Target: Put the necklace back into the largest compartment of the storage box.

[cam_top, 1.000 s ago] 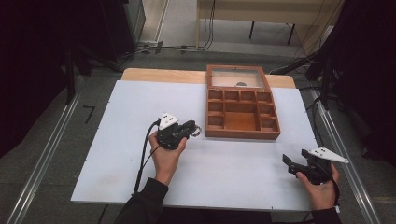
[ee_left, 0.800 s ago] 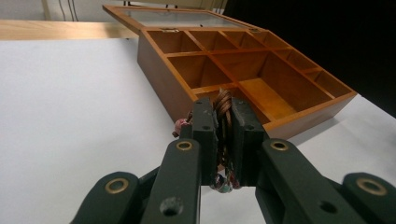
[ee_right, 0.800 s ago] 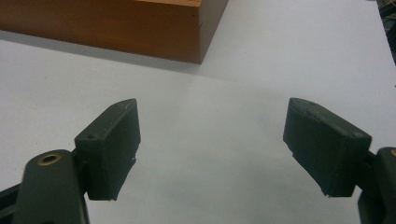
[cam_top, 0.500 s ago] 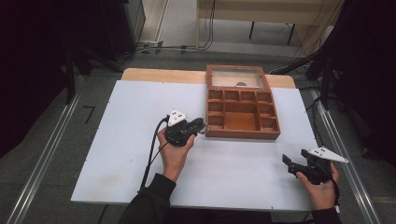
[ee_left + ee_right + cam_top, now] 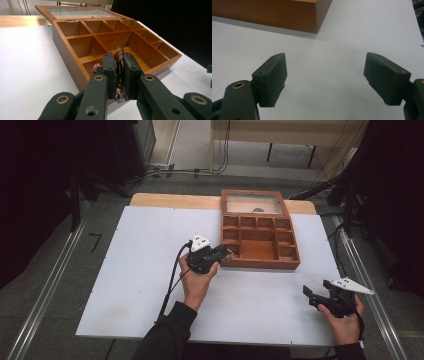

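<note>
A wooden box (image 5: 260,240) with several compartments and an open glass lid sits at the table's far middle. My left gripper (image 5: 224,253) hovers at its front left corner, shut on a coiled brown bracelet (image 5: 119,65) with small beads hanging below the pads. In the left gripper view the bracelet sticks up between the jaws, just before the box (image 5: 115,45) and its front left compartment. My right gripper (image 5: 308,296) rests near the table's front right corner, open, with only white table between its fingers (image 5: 325,77).
The white table top (image 5: 140,270) has free room left of the box and along the front. A bare wooden strip (image 5: 170,200) runs along the far edge. A corner of the box (image 5: 287,15) lies ahead of the right gripper. The left gripper's cable (image 5: 170,285) trails back.
My left gripper has moved right and slightly away from me, carrying the bracelet up to the box's front left corner. The right gripper has stayed put.
</note>
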A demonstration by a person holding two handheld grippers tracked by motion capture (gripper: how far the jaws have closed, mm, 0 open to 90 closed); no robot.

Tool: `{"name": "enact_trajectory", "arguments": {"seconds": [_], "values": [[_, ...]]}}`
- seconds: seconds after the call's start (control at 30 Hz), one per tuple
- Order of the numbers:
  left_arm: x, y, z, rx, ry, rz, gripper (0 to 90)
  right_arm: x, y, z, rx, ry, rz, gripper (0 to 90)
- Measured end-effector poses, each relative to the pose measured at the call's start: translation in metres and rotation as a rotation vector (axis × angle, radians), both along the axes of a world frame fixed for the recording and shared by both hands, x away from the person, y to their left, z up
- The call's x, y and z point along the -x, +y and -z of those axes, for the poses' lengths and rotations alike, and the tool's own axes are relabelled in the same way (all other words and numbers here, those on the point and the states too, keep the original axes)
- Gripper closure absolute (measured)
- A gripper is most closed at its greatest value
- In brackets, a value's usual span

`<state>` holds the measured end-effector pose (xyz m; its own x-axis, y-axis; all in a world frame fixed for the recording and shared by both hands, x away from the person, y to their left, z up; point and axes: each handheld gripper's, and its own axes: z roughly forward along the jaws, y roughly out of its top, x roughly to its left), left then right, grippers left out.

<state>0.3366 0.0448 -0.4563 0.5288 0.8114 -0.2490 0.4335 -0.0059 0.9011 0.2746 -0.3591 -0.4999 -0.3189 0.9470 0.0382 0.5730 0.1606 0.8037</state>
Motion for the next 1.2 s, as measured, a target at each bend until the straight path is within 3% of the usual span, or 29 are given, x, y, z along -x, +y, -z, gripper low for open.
{"name": "enact_trajectory", "arguments": {"seconds": [0.7, 1.2], "values": [[-0.019, -0.032, -0.007, -0.006, -0.008, 0.030, 82.8, 0.000, -0.001, 0.000, -0.006, -0.001, -0.003, 17.9], [-0.033, -0.057, -0.002, -0.019, 0.008, 0.048, 82.8, 0.000, -0.001, 0.000, -0.003, -0.002, -0.005, 17.9]]}}
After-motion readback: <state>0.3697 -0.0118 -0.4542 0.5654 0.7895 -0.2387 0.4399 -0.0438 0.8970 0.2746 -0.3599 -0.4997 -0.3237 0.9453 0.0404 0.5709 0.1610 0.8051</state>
